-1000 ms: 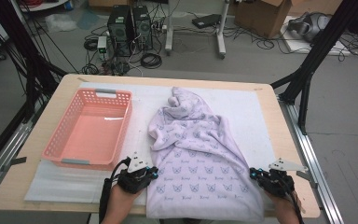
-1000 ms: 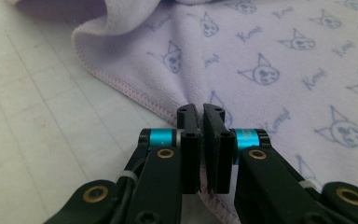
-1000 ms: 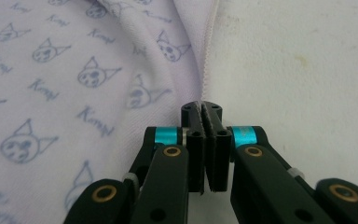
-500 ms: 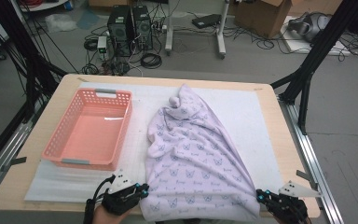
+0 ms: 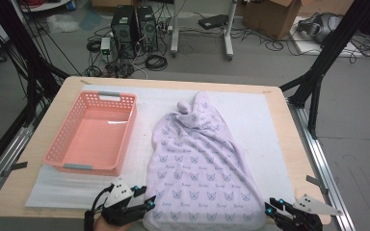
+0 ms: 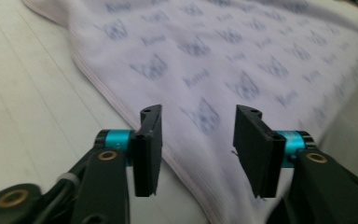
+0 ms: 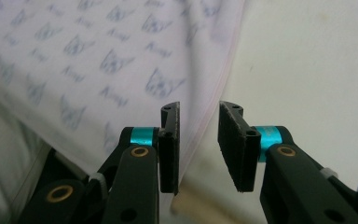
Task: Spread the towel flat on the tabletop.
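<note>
With both the left gripper [image 5: 147, 204] and right gripper [image 5: 270, 210] just spread apart off the cloth [image 5: 200, 168], we risk its hem sliding off the tabletop's [image 5: 289, 130] near edge.

lilac blanket [image 5: 200, 163] printed with repeating cat-face motifs, small script word under each, too blurred to read, no other legible text, labels or numbers
</note>
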`<control>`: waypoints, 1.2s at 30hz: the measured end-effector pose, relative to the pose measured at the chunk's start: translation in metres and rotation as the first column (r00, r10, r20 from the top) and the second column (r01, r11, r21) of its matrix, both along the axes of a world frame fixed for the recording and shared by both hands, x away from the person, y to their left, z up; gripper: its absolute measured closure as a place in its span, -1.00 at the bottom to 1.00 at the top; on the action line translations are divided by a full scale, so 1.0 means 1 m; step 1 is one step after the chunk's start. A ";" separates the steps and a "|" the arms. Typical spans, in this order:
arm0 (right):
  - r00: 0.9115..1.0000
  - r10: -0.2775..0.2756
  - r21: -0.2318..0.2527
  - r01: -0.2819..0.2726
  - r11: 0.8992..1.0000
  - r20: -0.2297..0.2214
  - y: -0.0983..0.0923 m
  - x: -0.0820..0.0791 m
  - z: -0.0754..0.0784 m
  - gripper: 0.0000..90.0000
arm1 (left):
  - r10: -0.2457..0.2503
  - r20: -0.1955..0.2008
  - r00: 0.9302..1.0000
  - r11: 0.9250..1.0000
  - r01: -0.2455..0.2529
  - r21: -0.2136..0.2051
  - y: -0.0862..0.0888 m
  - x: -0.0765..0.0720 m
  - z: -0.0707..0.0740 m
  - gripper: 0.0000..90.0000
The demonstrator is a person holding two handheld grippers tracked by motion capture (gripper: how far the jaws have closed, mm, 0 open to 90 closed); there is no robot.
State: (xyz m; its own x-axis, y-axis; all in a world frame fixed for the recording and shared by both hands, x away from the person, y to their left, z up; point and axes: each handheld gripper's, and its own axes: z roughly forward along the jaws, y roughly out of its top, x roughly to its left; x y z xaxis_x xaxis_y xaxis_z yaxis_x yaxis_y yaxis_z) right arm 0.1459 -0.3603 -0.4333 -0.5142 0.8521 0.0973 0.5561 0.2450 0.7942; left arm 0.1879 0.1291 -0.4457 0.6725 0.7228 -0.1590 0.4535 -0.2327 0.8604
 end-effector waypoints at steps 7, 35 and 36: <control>0.998 -0.052 0.000 0.052 0.999 0.037 0.011 0.042 -0.003 0.45 | 0.043 -0.012 0.999 0.999 -0.043 -0.012 -0.007 0.040 -0.003 0.00; 0.999 -0.005 -0.091 0.000 0.996 -0.045 0.038 0.134 -0.014 0.54 | 0.033 -0.027 0.999 0.985 -0.028 0.172 -0.033 0.105 -0.005 0.10; 0.999 0.008 -0.084 -0.012 0.996 -0.048 0.037 0.134 -0.014 0.75 | 0.034 -0.025 0.999 0.983 -0.029 0.179 -0.033 0.105 -0.005 0.19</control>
State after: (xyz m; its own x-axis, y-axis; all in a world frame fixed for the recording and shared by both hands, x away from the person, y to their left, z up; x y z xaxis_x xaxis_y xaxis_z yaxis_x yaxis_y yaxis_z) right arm 0.2798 -0.3229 -0.4470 -0.5191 0.8533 0.0498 0.5902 0.3157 0.7430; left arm 0.2925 0.0961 -0.4507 0.6460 0.7621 -0.0438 0.4865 -0.3669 0.7929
